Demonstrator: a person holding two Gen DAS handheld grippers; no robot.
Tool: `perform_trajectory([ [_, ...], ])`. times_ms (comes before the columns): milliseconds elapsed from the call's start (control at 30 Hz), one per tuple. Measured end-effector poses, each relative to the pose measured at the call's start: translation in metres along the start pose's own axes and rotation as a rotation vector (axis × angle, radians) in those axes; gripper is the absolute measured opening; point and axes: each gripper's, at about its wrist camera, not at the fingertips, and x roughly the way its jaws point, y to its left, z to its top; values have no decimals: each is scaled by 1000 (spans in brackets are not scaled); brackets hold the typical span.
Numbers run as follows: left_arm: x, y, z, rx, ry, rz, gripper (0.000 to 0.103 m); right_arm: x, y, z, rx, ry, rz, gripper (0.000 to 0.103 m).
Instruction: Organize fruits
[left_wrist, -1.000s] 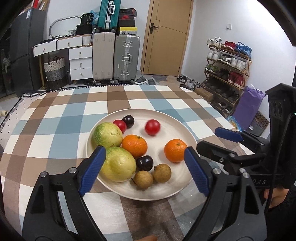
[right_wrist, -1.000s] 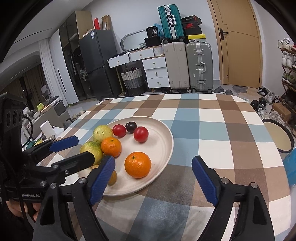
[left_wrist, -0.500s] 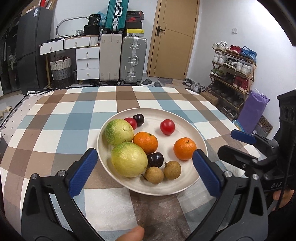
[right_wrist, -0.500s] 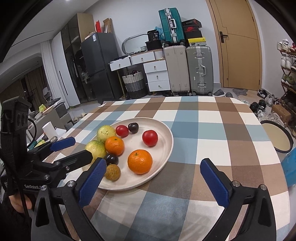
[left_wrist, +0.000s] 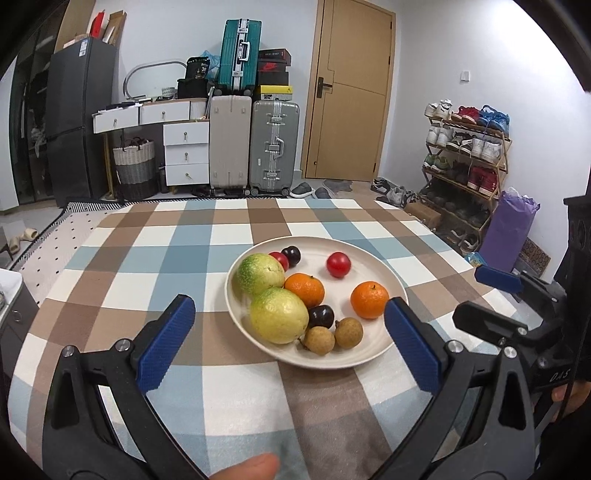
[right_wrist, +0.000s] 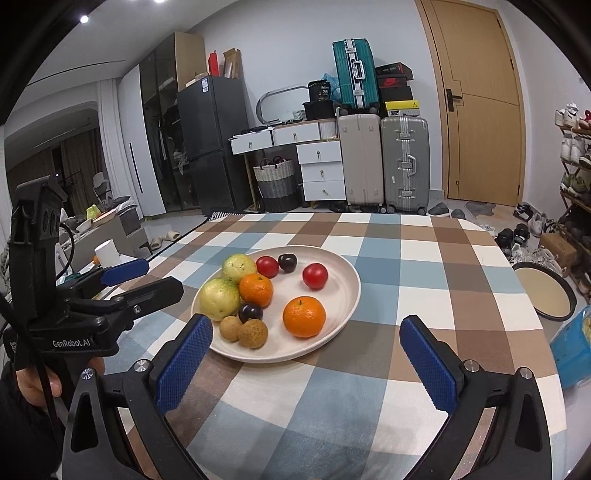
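Note:
A cream plate (left_wrist: 369, 251) on the checked tablecloth holds two green guavas (left_wrist: 279, 315), two oranges (left_wrist: 369, 300), small red fruits (left_wrist: 338, 264), dark plums (left_wrist: 320, 316) and two brown longans (left_wrist: 348, 333). My left gripper (left_wrist: 288, 306) hangs open in front of the plate's near-left rim, with nothing between its blue pads (left_wrist: 166, 343). My right gripper (right_wrist: 306, 325) is open too, short of the plate's (right_wrist: 347, 280) near-right rim and touching nothing. Each gripper shows at the side of the other's view, the right gripper (left_wrist: 495, 295) and the left gripper (right_wrist: 140, 280).
The tablecloth (right_wrist: 424, 273) stretches bare to the right of the plate. Beyond the table's right edge sit a round tray (right_wrist: 545, 291) and a blue bag (right_wrist: 570, 350). A white cup (right_wrist: 107, 253) stands off the left edge. Suitcases (left_wrist: 273, 144) and a shoe rack (left_wrist: 465, 155) line the walls.
Both grippers have drawn back from the plate and lifted a little, and their jaws have spread wider. The fruits lie as before.

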Motion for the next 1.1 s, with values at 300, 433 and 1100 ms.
perform_trajectory([
  [300,-21,12,-16,-7,-40,4,102,-13,11,-7,-56,-73,-14,103],
  [433,-18,14,-17,-16,-39,-2,102,-16,14,-8,-72,-93,-8,103],
  [1100,-21,13,-16,-9,-57,-3,102,-20,10,-8,-50,-112,7,103],
])
